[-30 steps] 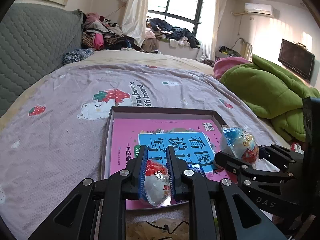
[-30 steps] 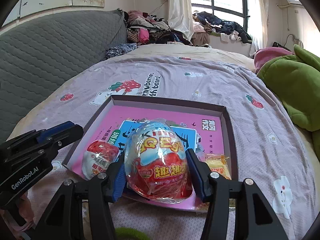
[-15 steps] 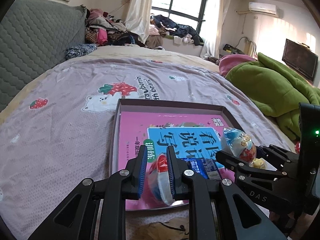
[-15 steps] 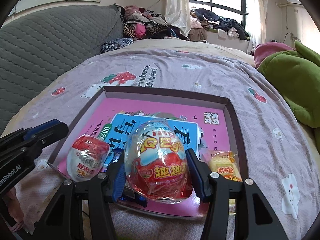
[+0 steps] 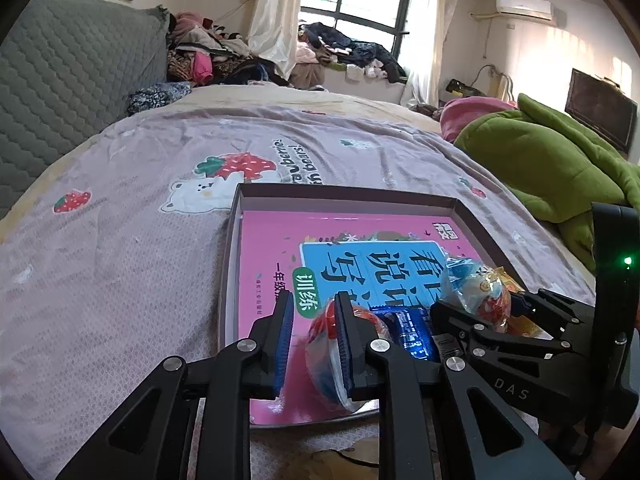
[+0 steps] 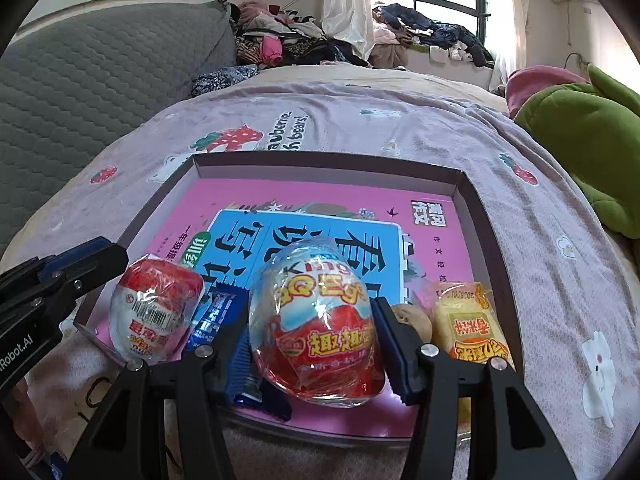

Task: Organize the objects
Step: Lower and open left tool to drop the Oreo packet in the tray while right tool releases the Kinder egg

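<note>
A shallow grey tray (image 5: 344,194) (image 6: 328,160) lies on the bed with a pink book (image 5: 272,248) (image 6: 240,200) in it. My left gripper (image 5: 312,308) (image 6: 86,258) is open and empty. A red-and-white wrapped egg (image 5: 332,356) (image 6: 154,314) rests at the tray's near left corner, just right of its fingers. My right gripper (image 6: 312,320) (image 5: 476,312) is shut on a blue-and-red wrapped egg (image 6: 316,324) (image 5: 478,292) held over the tray's near edge.
A blue packet (image 6: 214,316) (image 5: 412,330), a yellow snack packet (image 6: 468,324) and a brown lump (image 6: 412,320) lie in the tray's near part. A green duvet (image 5: 560,168) is heaped at the right. A grey quilted headboard (image 6: 80,80) stands on the left.
My left gripper let go of the red-and-white egg, which now rests in the tray, and shifted left of it. The right gripper moved forward over the tray with its egg.
</note>
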